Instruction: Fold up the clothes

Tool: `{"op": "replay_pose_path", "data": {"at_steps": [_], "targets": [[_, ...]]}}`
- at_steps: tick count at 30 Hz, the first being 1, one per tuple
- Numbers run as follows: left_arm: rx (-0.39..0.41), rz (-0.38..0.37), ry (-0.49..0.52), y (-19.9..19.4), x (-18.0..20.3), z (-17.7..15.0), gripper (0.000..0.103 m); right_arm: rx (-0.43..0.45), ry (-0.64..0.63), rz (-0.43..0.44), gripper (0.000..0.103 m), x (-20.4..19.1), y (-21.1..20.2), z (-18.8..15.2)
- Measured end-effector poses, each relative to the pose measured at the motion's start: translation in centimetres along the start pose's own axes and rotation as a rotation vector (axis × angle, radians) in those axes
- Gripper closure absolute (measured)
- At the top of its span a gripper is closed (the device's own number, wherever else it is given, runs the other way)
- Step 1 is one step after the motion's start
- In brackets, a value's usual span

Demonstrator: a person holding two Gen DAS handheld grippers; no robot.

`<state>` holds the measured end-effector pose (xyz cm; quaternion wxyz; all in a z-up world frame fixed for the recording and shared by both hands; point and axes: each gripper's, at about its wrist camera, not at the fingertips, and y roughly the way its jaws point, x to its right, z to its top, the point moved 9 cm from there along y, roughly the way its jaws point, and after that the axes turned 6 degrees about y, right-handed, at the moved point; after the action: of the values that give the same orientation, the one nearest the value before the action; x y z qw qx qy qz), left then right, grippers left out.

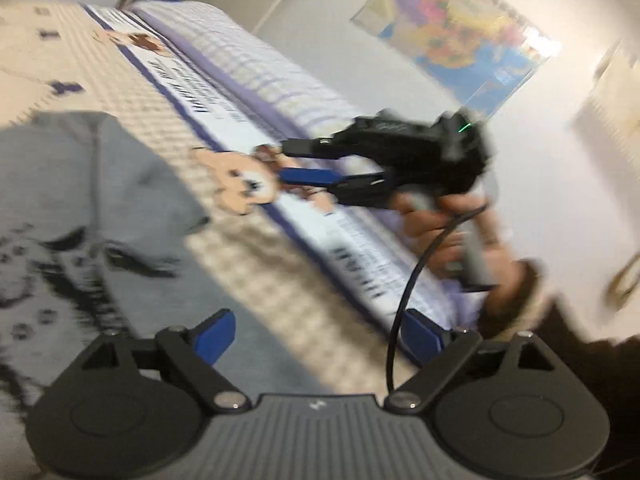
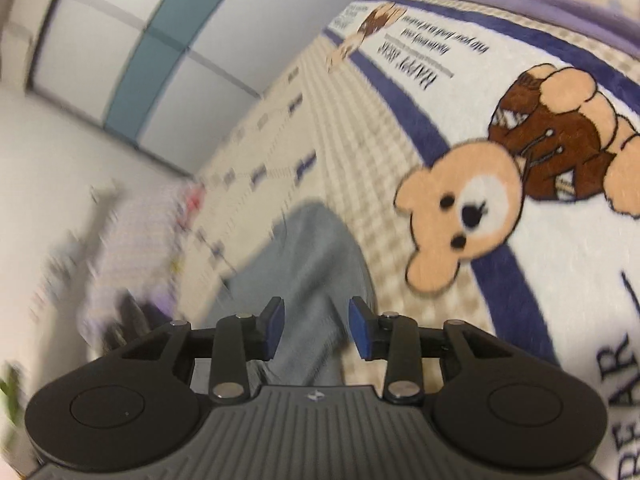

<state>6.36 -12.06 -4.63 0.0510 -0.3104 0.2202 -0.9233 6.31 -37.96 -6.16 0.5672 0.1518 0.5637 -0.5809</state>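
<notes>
A grey garment [image 1: 80, 220] with a black print lies spread on the bed at the left of the left wrist view. My left gripper [image 1: 320, 336] hangs above its right edge, jaws wide open and nothing between them. Further right, a hand [image 1: 460, 232] carries my right gripper [image 1: 292, 162] over the blanket, its blue pads apart. In the right wrist view the grey garment [image 2: 312, 248] lies below and beyond my right gripper [image 2: 316, 330], which is open. The cloth shows through the gap, and the pads do not press on it.
The bed is covered by a checked blanket [image 2: 360, 140] with a white band, blue stripes and a teddy bear print [image 2: 460, 220]. A map [image 1: 460, 32] hangs on the wall. A wardrobe [image 2: 140, 40] and a blurred purple pile [image 2: 132, 232] stand beyond the bed.
</notes>
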Motion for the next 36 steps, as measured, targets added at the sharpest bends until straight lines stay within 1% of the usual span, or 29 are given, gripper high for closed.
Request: {"op": "replay_pose_path", "data": {"at_steps": [1, 3, 5, 6, 9, 11, 13, 16, 17, 22, 23, 24, 25, 26, 27, 28, 31, 36], "targets": [[0.021, -0.005, -0.009, -0.3, -0.2, 0.2, 0.012, 0.012, 0.023, 0.000, 0.064, 0.6, 0.0, 0.7], [0.074, 0.039, -0.011, -1.1, -1.1, 0.8, 0.012, 0.005, 0.055, -0.024, 0.064, 1.8, 0.3, 1.6], [0.106, 0.109, 0.006, -1.4, -2.1, 1.3, 0.012, 0.022, 0.057, -0.073, 0.064, 2.6, 0.1, 2.3], [0.108, 0.165, 0.033, -1.4, -2.5, 1.6, 0.012, 0.036, 0.051, -0.091, 0.062, 2.8, -0.1, 2.6], [0.068, 0.351, 0.164, 0.2, -3.1, 1.9, 0.012, 0.044, 0.027, -0.093, 0.062, 2.4, -0.1, 3.0], [0.036, 0.450, 0.249, 2.2, -3.2, 2.4, 0.012, 0.009, 0.035, -0.087, 0.062, 2.2, 0.7, 2.4], [0.009, 0.516, 0.334, 4.4, -3.2, 3.1, 0.013, -0.026, 0.043, -0.087, 0.062, 2.1, 1.5, 1.6], [-0.038, 0.584, 0.452, 7.8, -3.3, 4.0, 0.023, -0.050, 0.064, -0.085, 0.062, 2.1, 2.3, 1.0], [-0.055, 0.598, 0.473, 8.9, -3.6, 4.2, 0.028, -0.053, 0.069, -0.085, 0.062, 2.0, 2.4, 0.9], [-0.117, 0.608, 0.488, 12.2, -5.1, 4.1, 0.038, -0.064, 0.073, -0.083, 0.062, 1.9, 2.7, 0.9], [-0.123, 0.619, 0.490, 12.6, -5.5, 4.0, 0.043, -0.065, 0.077, -0.082, 0.062, 1.9, 2.7, 0.9], [-0.125, 0.633, 0.489, 12.9, -5.9, 4.1, 0.051, -0.065, 0.081, -0.082, 0.062, 1.9, 2.7, 1.0], [-0.122, 0.648, 0.486, 13.0, -6.2, 4.2, 0.055, -0.063, 0.085, -0.084, 0.062, 2.0, 2.7, 1.1], [-0.117, 0.655, 0.472, 13.0, -6.5, 4.5, 0.071, -0.062, 0.088, -0.085, 0.062, 2.0, 2.8, 1.2], [-0.107, 0.656, 0.446, 13.0, -7.0, 4.9, 0.093, -0.062, 0.090, -0.084, 0.062, 2.0, 2.8, 1.3], [-0.094, 0.650, 0.410, 12.7, -7.4, 5.3, 0.098, -0.063, 0.092, -0.083, 0.062, 2.0, 2.9, 1.3], [-0.007, 0.598, 0.285, 10.8, -8.2, 6.9, 0.098, -0.057, 0.092, -0.086, 0.062, 2.0, 2.7, 1.7], [0.166, 0.534, 0.049, 5.9, -10.6, 9.0, 0.098, -0.015, 0.112, -0.102, 0.062, 2.8, 1.7, 2.7]]}}
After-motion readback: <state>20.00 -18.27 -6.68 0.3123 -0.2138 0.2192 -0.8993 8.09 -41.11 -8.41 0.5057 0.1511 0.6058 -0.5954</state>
